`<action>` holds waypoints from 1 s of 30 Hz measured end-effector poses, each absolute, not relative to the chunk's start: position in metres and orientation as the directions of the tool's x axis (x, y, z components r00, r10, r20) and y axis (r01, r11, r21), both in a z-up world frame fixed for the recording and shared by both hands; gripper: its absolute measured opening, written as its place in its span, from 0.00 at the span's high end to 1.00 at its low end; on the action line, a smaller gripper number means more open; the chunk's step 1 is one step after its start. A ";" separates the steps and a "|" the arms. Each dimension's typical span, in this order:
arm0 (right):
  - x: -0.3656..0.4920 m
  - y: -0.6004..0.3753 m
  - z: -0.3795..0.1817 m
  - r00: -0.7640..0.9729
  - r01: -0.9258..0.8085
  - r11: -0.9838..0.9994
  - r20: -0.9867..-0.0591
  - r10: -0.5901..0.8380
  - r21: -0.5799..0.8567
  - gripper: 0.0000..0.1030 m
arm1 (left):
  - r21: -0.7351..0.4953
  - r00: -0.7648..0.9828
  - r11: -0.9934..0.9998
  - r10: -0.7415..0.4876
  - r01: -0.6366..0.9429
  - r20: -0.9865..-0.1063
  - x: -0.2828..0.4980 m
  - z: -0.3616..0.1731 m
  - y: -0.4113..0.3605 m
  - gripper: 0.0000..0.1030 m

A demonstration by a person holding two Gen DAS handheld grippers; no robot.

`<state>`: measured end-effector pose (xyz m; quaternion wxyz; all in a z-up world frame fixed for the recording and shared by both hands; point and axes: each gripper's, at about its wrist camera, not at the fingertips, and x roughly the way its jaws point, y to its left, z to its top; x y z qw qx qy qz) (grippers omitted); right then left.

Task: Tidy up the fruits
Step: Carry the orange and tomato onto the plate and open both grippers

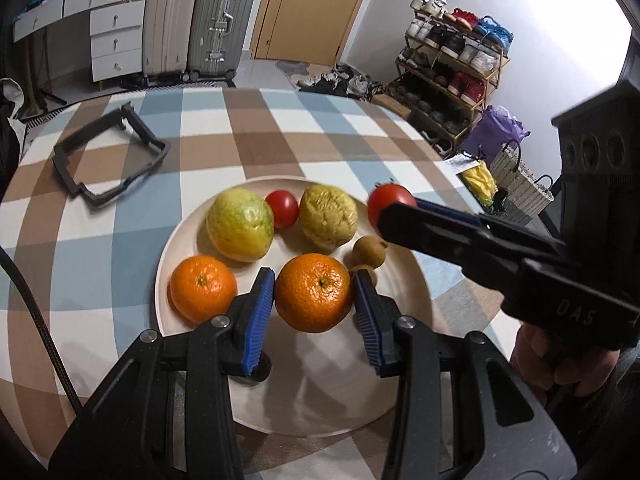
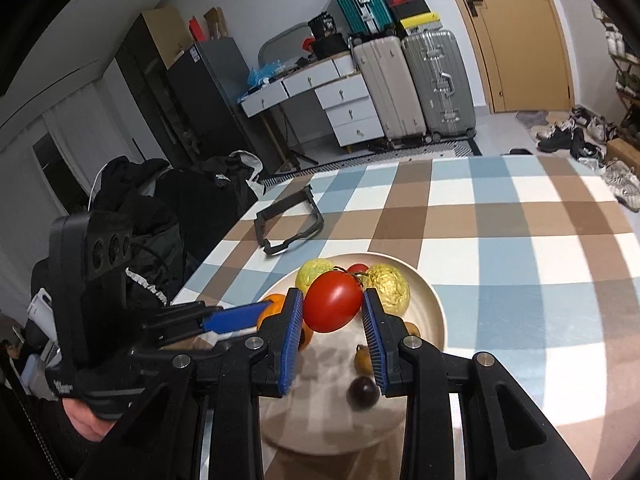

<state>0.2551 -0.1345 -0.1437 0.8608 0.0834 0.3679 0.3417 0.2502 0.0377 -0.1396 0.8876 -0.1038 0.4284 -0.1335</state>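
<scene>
Checked tablecloth point(image 1: 280, 128) under fruit plate point(image 1: 416, 280); suitcases point(image 1: 200, 20), shoe rack point(image 1: 452, 76) behind.

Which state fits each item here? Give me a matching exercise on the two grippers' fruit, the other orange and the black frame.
Items:
1. tomato
2. orange nearest the left wrist camera
3. second orange
4. black frame

States:
A. lies on the checked tablecloth, off the plate
B. held above the plate in the right gripper
C. sits free on the plate, left of the left gripper
D. between the jaws of the left gripper

Pairs: 1-B, 2-D, 3-C, 4-A
</scene>
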 end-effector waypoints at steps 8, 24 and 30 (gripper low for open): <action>0.274 -0.111 -0.165 0.433 -0.548 0.735 -0.617 0.658 0.400 0.70 | -0.301 0.589 0.941 -0.331 0.153 -0.737 0.252 -0.154 0.039 0.64; 0.284 -0.094 -0.179 0.421 -0.541 0.756 -0.659 0.623 0.369 0.69 | -0.311 0.587 0.940 -0.331 0.139 -0.739 0.256 -0.154 0.042 0.63; 0.282 -0.102 -0.174 0.451 -0.520 0.770 -0.647 0.615 0.370 0.62 | -0.311 0.588 0.941 -0.328 0.134 -0.739 0.251 -0.148 0.043 0.61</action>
